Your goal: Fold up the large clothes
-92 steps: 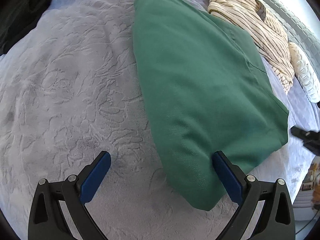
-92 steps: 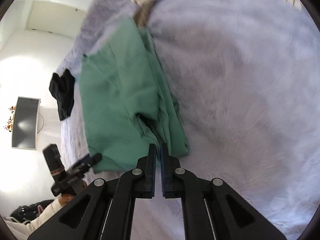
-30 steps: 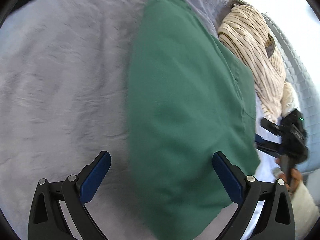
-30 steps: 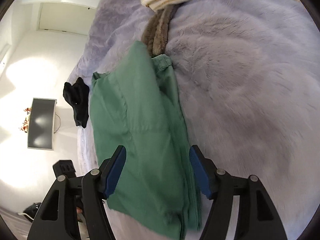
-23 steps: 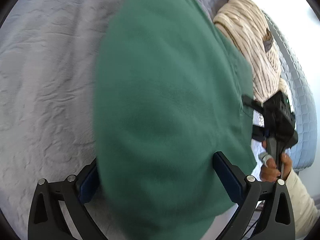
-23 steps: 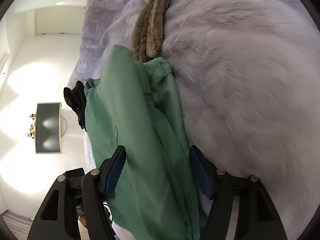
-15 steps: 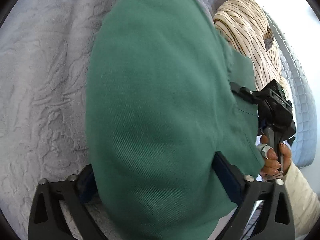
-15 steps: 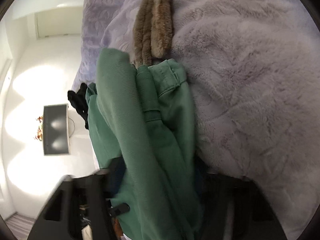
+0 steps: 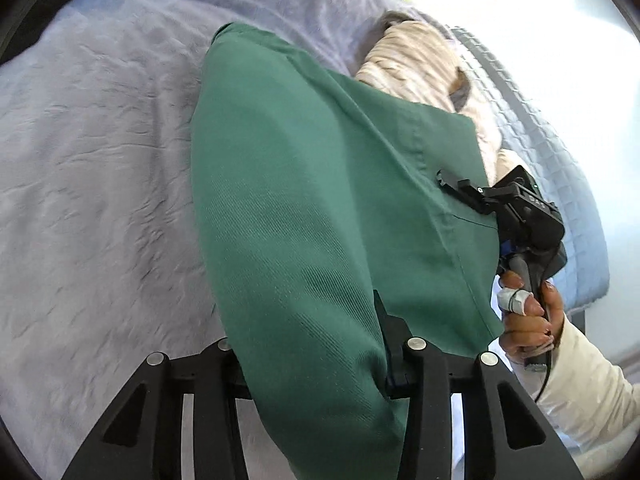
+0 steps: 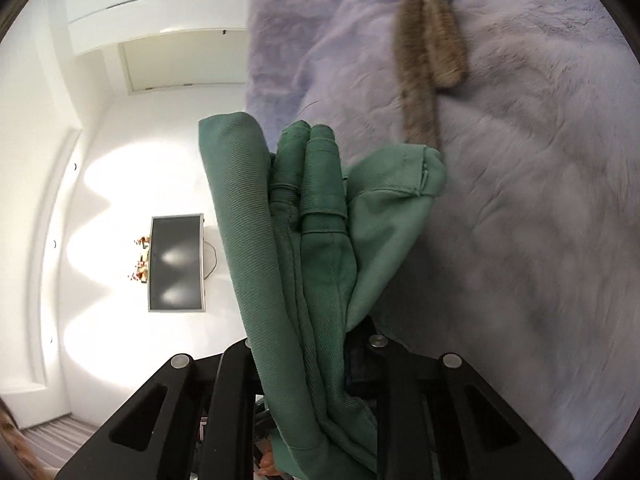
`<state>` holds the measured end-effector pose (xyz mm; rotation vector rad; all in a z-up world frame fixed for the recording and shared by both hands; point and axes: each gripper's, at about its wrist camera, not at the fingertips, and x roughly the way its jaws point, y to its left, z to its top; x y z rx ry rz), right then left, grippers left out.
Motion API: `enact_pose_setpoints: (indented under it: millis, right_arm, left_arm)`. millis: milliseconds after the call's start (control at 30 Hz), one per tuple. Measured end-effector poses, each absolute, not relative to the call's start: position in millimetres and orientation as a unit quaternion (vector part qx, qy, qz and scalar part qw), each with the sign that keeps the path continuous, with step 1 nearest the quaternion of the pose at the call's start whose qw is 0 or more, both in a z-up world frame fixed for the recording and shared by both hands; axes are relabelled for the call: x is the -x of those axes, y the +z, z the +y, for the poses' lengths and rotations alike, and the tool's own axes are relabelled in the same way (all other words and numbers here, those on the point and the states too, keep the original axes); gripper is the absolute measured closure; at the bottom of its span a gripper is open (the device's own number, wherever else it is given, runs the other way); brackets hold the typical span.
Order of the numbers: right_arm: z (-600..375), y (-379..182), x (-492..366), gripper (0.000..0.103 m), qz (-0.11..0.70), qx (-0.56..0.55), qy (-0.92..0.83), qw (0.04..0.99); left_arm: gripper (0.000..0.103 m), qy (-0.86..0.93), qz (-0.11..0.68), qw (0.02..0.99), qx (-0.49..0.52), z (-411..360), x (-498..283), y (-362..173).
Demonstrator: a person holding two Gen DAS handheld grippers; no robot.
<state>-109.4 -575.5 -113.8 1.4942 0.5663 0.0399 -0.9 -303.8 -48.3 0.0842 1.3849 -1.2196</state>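
Note:
A folded green garment (image 9: pixel 320 200) lies lengthwise on a lavender blanket (image 9: pixel 100 160), its near end raised off it. My left gripper (image 9: pixel 310 344) has its jaws closing on the thick near fold, and the cloth fills the gap between the fingers. In the right wrist view the same green garment (image 10: pixel 304 200) stands bunched in several layers between the fingers of my right gripper (image 10: pixel 304 340), whose jaws are also closing on it. From the left wrist view, the right gripper (image 9: pixel 452 184) bites the garment's right edge, held by a person's hand (image 9: pixel 528 312).
A beige striped garment (image 9: pixel 416 60) lies beyond the green one, beside a quilted pale blue cover (image 9: pixel 560 184). A brown furry piece (image 10: pixel 428 60) rests on the blanket (image 10: pixel 520 200). A dark screen (image 10: pixel 176 262) hangs on the white wall.
Both grippers, open around the green garment a second ago, have closed on its edges. The gripped end has risen off the blanket and the cloth bunches up.

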Motion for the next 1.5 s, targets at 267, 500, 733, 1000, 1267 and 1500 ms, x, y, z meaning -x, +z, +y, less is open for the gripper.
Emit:
enact_pose_setpoints:
  millis: [267, 500, 733, 1000, 1267, 1500]
  right_arm:
    - [-481.9, -88.8, 107.6, 0.083, 0.261, -0.662, 0.037, 0.702]
    - [-368.0, -121.6, 90.0, 0.083, 0.289, -0.685, 0.048, 0.667]
    - [-327.9, -159.2, 83.9, 0.071, 0.370, -0.669, -0.024, 0.645]
    - [-335.5, -86.7, 104.9, 0.058, 0.417, -0.545, -0.134, 0.715]
    - [-339.4, -121.6, 60.6, 0.098, 0.495, -0.455, -0.189, 0.716]
    - [-355.4, -136.6, 78.5, 0.097, 0.474, -0.512, -0.192, 0.691]
  left_arm:
    - [0.059, -0.517, 0.606, 0.602, -0.051, -188.4, -2.2, -19.5]
    - [0.058, -0.462, 0.652, 0.597, -0.071, -72.8, -1.9, -42.5]
    - [0.042, -0.421, 0.672, 0.601, -0.095, -28.5, -4.5, -77.2]
    - [0.042, -0.436, 0.608, 0.657, -0.092, -27.9, -39.6, -28.8]
    - [0.025, -0.405, 0.601, 0.672, -0.154, -69.4, -36.9, -72.2]
    - [0.025, -0.410, 0.587, 0.673, -0.188, -45.6, -24.5, -40.8]
